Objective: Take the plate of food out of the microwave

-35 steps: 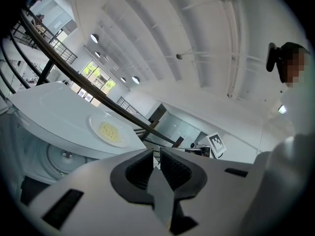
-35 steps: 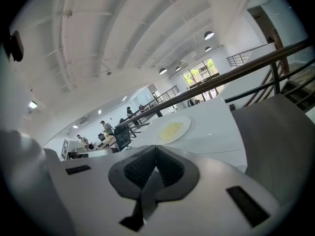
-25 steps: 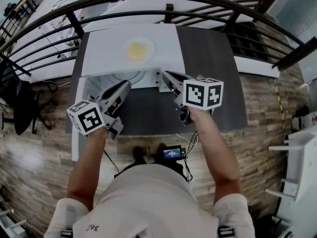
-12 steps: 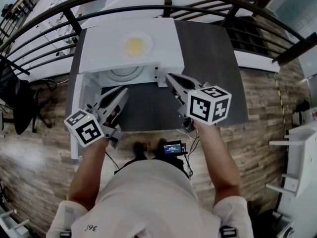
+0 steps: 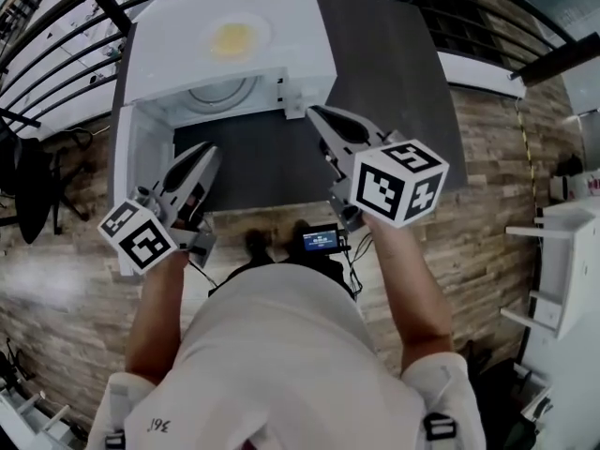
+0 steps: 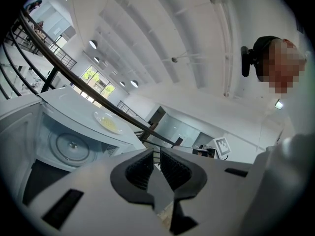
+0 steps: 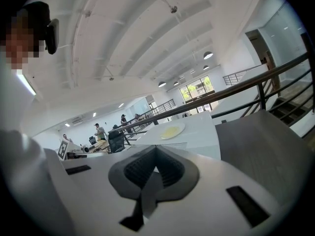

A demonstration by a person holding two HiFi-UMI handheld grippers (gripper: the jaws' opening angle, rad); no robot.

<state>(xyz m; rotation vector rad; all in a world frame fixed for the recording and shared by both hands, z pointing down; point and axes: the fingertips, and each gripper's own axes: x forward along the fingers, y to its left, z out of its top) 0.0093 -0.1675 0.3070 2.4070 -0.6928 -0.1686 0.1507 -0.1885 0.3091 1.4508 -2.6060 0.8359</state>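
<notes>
I've backed left tongs (image 5: 207, 151) and right tongs (image 5: 315, 113) off the open microwave (image 5: 302, 50). Plate of food (image 5: 232, 37) sits on top, so task looks done. Left ajar, right closed, both empty.

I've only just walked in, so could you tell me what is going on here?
A person holds a gripper in each hand in front of a microwave on a dark table. Its door is open and the turntable inside is bare. The plate of food sits on top of the microwave. The left gripper and right gripper hover before the opening, both empty, the left fingers slightly apart and the right fingers closed.
</notes>
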